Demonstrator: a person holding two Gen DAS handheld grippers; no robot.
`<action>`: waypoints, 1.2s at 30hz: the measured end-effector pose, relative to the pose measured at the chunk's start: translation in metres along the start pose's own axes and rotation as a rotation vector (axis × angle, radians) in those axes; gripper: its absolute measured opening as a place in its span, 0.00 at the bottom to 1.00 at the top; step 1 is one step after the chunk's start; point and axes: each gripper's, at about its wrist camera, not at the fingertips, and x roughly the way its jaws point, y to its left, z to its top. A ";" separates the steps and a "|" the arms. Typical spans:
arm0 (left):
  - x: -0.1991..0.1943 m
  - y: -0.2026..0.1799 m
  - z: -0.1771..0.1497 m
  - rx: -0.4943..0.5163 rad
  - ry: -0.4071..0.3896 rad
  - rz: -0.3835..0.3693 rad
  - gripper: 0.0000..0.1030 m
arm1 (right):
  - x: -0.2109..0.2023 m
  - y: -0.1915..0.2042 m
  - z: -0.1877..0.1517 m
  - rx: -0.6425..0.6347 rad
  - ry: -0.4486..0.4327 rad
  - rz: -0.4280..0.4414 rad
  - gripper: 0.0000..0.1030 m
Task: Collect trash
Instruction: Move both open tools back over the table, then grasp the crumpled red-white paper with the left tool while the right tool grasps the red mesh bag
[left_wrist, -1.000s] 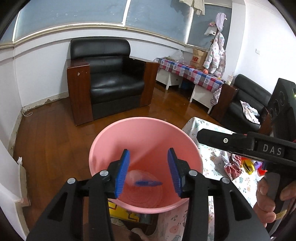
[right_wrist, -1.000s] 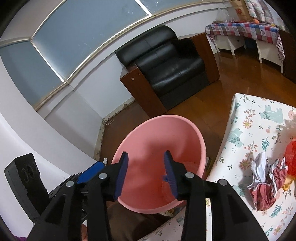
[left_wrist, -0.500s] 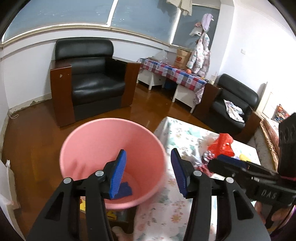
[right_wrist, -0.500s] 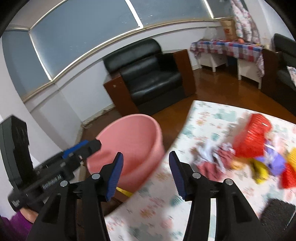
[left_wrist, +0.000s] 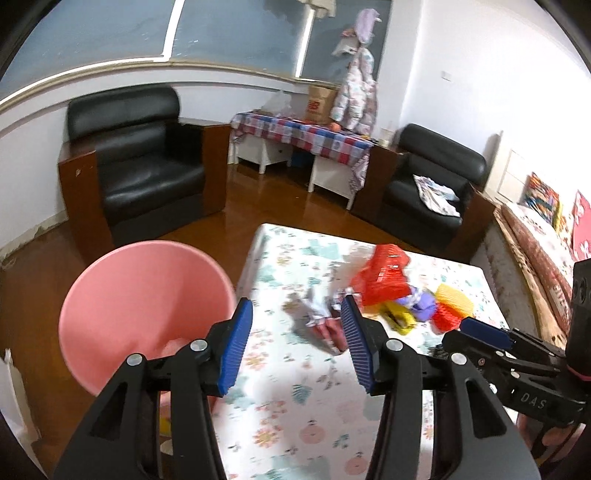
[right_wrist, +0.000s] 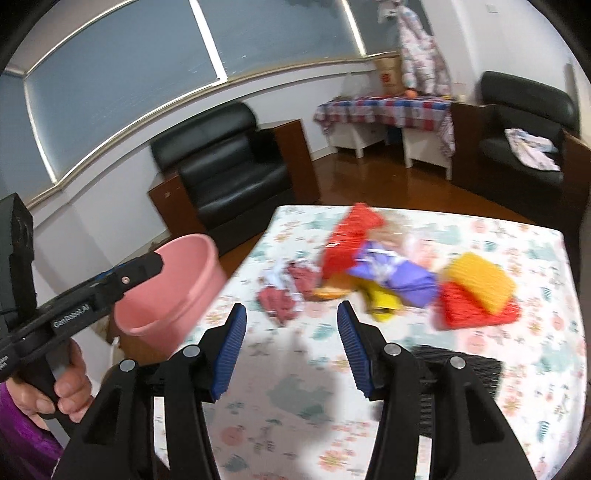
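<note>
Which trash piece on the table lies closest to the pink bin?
The crumpled maroon-and-white wrapper: it lies at the pile's bin-side end, while the red, purple and yellow pieces sit farther from the pink bin.

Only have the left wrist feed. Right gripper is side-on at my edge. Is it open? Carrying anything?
Observer: The right gripper is open. Its jaws have just been opening, with nothing between them. It hangs over bare tablecloth, short of the trash pile.
Operator: Anything close to it that I'm missing?
Observer: A black mesh piece lies flat on the cloth beside its right finger, nearer to the camera than the red mesh.
</note>
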 end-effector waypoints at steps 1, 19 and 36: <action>0.001 -0.007 0.000 0.013 -0.001 -0.004 0.49 | -0.005 -0.011 -0.001 0.013 -0.010 -0.015 0.49; 0.066 -0.064 -0.018 0.120 0.129 -0.039 0.49 | -0.006 -0.098 -0.001 0.160 -0.034 -0.097 0.49; 0.132 -0.073 -0.038 0.196 0.216 0.113 0.18 | 0.005 -0.130 -0.009 0.215 -0.018 -0.087 0.49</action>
